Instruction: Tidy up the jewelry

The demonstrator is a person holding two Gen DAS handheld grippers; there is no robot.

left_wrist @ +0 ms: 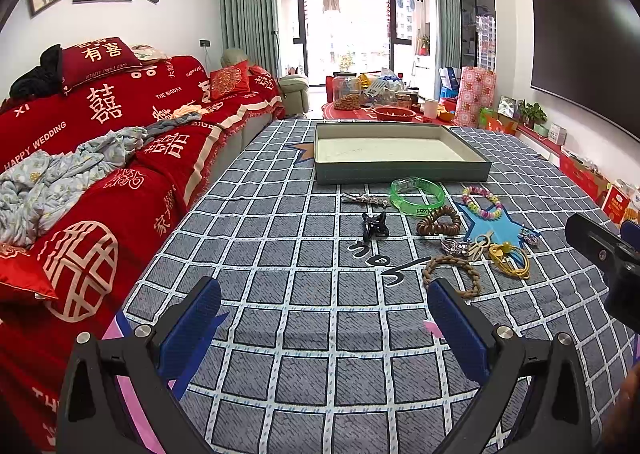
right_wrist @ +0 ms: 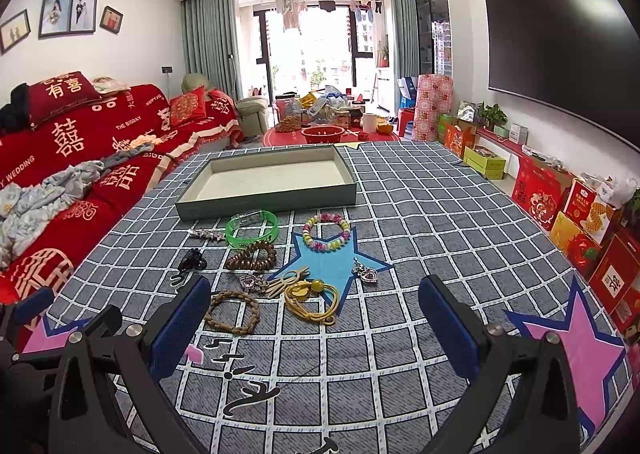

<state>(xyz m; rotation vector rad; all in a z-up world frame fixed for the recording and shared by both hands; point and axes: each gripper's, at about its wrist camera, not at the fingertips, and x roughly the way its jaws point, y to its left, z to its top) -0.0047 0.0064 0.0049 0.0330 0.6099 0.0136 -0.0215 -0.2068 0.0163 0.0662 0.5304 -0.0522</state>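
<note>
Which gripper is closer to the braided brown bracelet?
Hard to call; the right gripper looks slightly nearer. The braided brown bracelet lies beside its left finger. It also lies beside the left gripper's right finger.

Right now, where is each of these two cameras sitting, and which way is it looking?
Left wrist view: sits on the left gripper, looking along its open blue fingers over the checked tablecloth toward the tray; the right gripper shows at the right edge.
Right wrist view: sits on the right gripper, facing the same way; the left gripper shows at the lower left.
Both share the tray, green bangle and braided bracelet.
</note>
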